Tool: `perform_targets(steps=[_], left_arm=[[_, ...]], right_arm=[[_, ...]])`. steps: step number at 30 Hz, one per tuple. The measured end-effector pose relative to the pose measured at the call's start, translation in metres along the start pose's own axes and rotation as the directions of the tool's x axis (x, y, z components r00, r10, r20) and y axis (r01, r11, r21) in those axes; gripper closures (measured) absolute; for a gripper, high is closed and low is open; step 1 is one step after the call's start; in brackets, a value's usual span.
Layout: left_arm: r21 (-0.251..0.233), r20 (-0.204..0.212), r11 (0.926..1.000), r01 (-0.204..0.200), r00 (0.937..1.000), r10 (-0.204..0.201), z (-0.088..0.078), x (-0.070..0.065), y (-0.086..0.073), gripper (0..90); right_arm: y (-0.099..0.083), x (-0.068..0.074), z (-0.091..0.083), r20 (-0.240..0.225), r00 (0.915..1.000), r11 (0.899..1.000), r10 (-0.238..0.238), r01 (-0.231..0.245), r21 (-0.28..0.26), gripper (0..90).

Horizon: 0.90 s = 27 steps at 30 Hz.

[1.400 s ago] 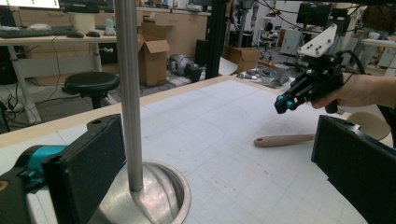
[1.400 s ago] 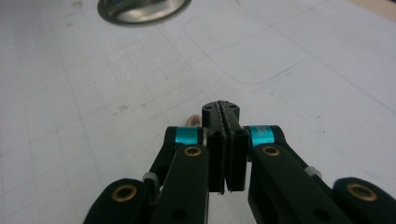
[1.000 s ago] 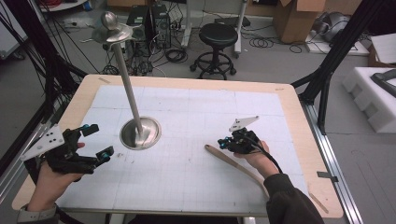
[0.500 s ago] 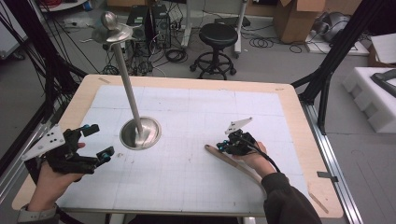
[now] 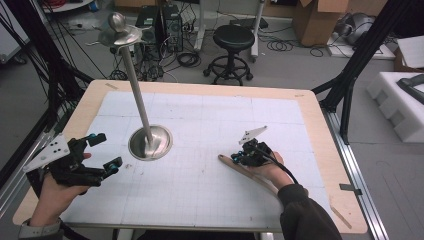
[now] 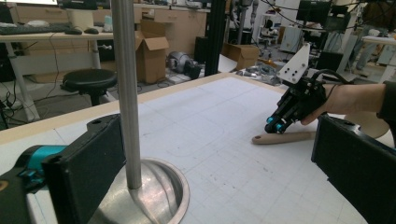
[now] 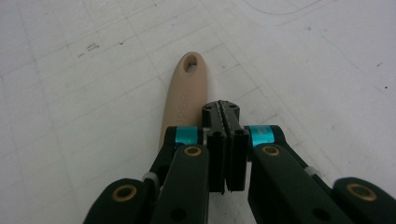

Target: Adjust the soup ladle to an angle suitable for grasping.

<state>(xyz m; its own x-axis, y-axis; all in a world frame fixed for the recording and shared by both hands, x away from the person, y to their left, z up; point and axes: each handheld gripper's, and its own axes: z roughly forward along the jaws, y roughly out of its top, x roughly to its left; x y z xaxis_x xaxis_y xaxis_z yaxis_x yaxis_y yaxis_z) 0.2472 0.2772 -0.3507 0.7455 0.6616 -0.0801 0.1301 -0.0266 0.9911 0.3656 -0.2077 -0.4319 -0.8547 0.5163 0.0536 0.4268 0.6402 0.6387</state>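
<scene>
Legible markings: one only. The tan handle point(image 7: 183, 100) lying on the table carries faint embossed lettering along its length, just below the hanging hole, visible in the right gripper view; the characters are too soft to read with certainty. The white mat point(image 5: 210, 130) bears a printed grid of lines with no numerals or captions. No other labels, brands or signs can be read.

The right gripper point(image 7: 225, 108) hangs low over the white gridded table point(image 7: 84, 70) with its two black jaws pressed flat together, nothing between them. Just beside and partly under the jaws lies a tan handle point(image 7: 184, 100), its rounded end, pierced by a small hole, pointing away from the gripper.
</scene>
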Motion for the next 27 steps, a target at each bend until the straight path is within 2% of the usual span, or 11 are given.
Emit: perform_targets(steps=[10, 15, 20, 21, 22, 27], left_arm=[[0.003, -0.002, 1.0000, 0.001, 1.0000, -0.001, 0.000, 0.001, -0.001, 3.4], [0.003, -0.003, 1.0000, 0.002, 1.0000, -0.002, 0.001, 0.000, -0.001, 3.4], [0.002, -0.001, 1.0000, 0.001, 1.0000, -0.001, 0.001, 0.000, -0.001, 3.4], [0.002, -0.001, 1.0000, 0.001, 1.0000, -0.001, 0.001, 0.000, -0.001, 3.4], [0.004, -0.003, 1.0000, 0.002, 1.0000, -0.002, 0.001, 0.000, -0.001, 3.4], [0.006, -0.001, 1.0000, 0.001, 1.0000, -0.001, 0.001, 0.000, -0.001, 3.4]], right_arm=[[0.002, 0.009, 0.004, -0.081, 0.9947, 0.998, -0.063, 0.065, 0.024, 89.8], [0.003, 0.015, 0.005, -0.150, 0.9831, 0.993, -0.106, 0.111, 0.030, 89.8], [0.005, 0.020, 0.007, -0.195, 0.9718, 0.990, -0.133, 0.141, 0.029, 89.8], [0.005, 0.020, 0.007, -0.195, 0.9718, 0.990, -0.133, 0.141, 0.029, 89.8], [0.006, 0.022, 0.008, -0.213, 0.9655, 0.987, -0.149, 0.158, 0.024, 89.8], [0.006, 0.026, 0.009, -0.253, 0.9521, 0.983, -0.172, 0.184, 0.027, 89.8]])
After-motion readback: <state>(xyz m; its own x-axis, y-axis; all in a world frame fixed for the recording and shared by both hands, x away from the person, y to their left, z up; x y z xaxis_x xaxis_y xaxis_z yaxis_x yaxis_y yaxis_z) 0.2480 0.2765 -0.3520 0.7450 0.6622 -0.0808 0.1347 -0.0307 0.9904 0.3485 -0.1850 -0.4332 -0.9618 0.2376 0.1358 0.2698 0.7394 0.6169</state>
